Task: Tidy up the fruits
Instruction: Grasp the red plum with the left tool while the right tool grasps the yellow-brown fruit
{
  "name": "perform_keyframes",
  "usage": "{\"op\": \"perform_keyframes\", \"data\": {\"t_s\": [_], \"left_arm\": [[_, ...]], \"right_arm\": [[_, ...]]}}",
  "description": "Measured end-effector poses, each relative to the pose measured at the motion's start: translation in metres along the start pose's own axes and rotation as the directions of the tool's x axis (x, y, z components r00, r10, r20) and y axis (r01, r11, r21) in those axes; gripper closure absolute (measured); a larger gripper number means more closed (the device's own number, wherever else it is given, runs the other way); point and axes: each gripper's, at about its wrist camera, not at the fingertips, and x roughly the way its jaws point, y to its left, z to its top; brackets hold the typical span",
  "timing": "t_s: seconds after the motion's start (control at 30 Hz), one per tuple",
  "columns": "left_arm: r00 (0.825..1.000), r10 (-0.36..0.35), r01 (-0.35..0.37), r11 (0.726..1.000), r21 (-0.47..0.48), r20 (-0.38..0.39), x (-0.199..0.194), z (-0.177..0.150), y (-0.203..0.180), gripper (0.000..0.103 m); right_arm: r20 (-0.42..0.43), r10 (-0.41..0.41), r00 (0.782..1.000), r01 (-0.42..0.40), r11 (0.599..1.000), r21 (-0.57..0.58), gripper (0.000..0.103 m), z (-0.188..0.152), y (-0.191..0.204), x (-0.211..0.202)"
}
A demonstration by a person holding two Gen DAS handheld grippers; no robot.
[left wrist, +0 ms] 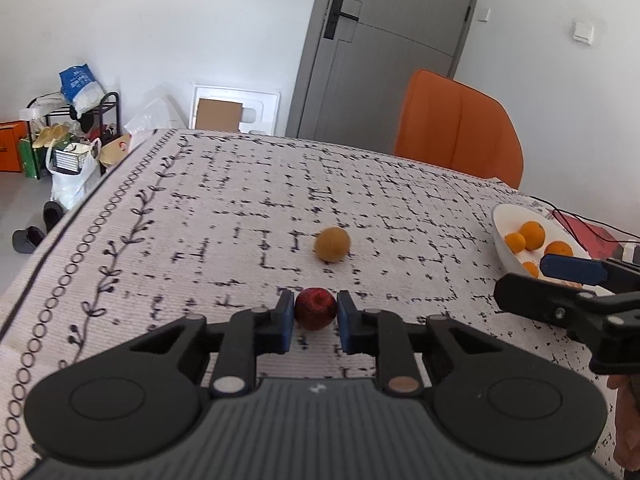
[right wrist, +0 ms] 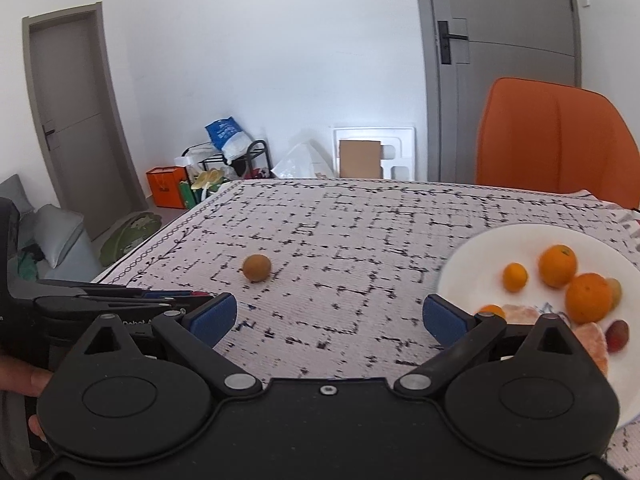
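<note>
A small dark red fruit [left wrist: 315,309] is pinched between the blue pads [left wrist: 285,322] of the left gripper [left wrist: 315,320], which are pressed against its two sides; the fruit is seen resting on the patterned tablecloth [left wrist: 200,216] right at the fingertips. Just ahead of that gripper and slightly to its right, a round brownish-yellow fruit [left wrist: 332,244] lies alone on the cloth, apart from the red one. Far to the right of the left gripper, a white plate [left wrist: 505,246] is set near the table edge, and several oranges [left wrist: 534,235] are held in it. The right gripper [right wrist: 328,318] is held with its jaws spread wide and nothing between them, above bare cloth; the plate [right wrist: 480,256] is found just to its right, partly behind its right finger, with oranges [right wrist: 557,265], peeled orange segments [right wrist: 592,338] and a small red fruit [right wrist: 617,334] on it. The brownish fruit [right wrist: 256,267] is seen ahead of it and to the left. An orange chair [right wrist: 556,140] is placed beyond the table's far edge, and a grey door [left wrist: 384,40] is seen behind it.
</note>
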Motion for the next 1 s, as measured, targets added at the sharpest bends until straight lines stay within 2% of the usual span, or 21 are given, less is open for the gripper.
{"op": "perform_keyframes", "data": {"t_s": [0.73, 1.0], "left_arm": [[0.994, 0.098, -0.095, 0.994, -0.061, 0.043, -0.02, 0.005, 0.044, 0.082], [0.988, 0.146, -0.14, 0.986, -0.092, 0.057, -0.027, 0.005, 0.063, 0.082]], "right_arm": [[-0.042, 0.081, 0.996, -0.083, 0.995, -0.054, 0.015, 0.013, 0.031, 0.038], [-0.063, 0.109, 0.992, -0.113, 0.991, -0.07, 0.025, 0.021, 0.041, 0.061]]}}
